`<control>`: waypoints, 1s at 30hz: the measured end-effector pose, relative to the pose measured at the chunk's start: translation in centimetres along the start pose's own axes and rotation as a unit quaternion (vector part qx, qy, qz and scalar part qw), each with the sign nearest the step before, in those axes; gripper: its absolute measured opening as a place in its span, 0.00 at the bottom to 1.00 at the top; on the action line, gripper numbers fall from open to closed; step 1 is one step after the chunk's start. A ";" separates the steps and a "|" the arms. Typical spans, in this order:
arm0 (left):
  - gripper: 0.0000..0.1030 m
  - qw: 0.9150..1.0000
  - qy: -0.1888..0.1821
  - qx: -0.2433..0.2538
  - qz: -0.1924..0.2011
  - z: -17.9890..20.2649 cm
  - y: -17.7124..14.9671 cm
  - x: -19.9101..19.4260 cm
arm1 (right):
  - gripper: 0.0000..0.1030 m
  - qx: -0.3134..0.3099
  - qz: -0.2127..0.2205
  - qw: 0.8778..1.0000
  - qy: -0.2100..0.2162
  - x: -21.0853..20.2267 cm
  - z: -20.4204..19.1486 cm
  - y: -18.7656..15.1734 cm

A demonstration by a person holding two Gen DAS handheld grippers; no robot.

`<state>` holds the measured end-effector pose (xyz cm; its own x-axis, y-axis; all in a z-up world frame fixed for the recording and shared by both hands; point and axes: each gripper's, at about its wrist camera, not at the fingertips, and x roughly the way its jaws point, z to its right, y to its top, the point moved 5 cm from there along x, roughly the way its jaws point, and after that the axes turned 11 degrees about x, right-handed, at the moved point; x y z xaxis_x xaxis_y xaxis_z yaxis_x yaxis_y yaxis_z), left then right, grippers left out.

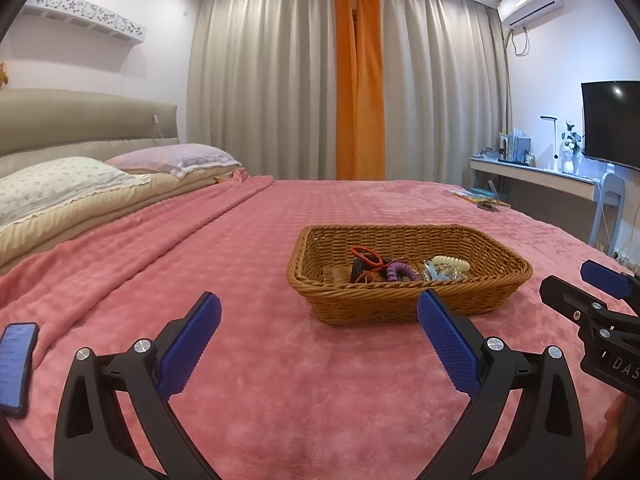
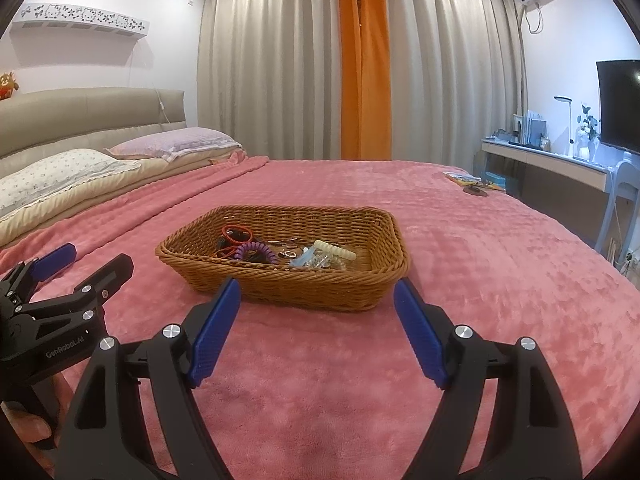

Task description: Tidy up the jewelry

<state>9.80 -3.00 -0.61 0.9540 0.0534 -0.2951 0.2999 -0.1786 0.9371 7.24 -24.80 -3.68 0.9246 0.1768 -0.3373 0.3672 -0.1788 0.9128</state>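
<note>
A brown wicker basket (image 1: 400, 308) (image 2: 280, 284) stands on the pink bedspread. It holds a red cord bracelet (image 1: 366, 254) (image 2: 236, 234), a purple spiral hair tie (image 1: 400, 272) (image 2: 256, 252), a cream spiral hair tie (image 1: 450, 262) (image 2: 336, 251) and a tangle of clear and blue pieces (image 2: 316, 261). My left gripper (image 1: 320, 320) is open and empty, just short of the basket's near wall. My right gripper (image 2: 318, 302) is open and empty, at the basket's near wall. Each gripper shows at the edge of the other's view.
A phone (image 1: 16, 364) with a lit screen lies on the bedspread at the left. Pillows (image 1: 60, 188) and a headboard are far left. A book and small dark items (image 2: 472, 182) lie at the far right bed edge. A desk (image 2: 560, 164) stands beyond.
</note>
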 end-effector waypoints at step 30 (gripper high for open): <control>0.93 1.000 -0.003 0.005 0.001 0.1 0.0 -0.1 | 0.80 0.007 -0.003 1.000 -0.006 0.2 0.4 0.1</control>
<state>9.75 -3.08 -0.57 0.9543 0.0464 -0.2953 0.2987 -0.1880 0.9357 7.54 -25.18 -3.72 0.9236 0.1653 -0.3458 0.3740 -0.1909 0.9076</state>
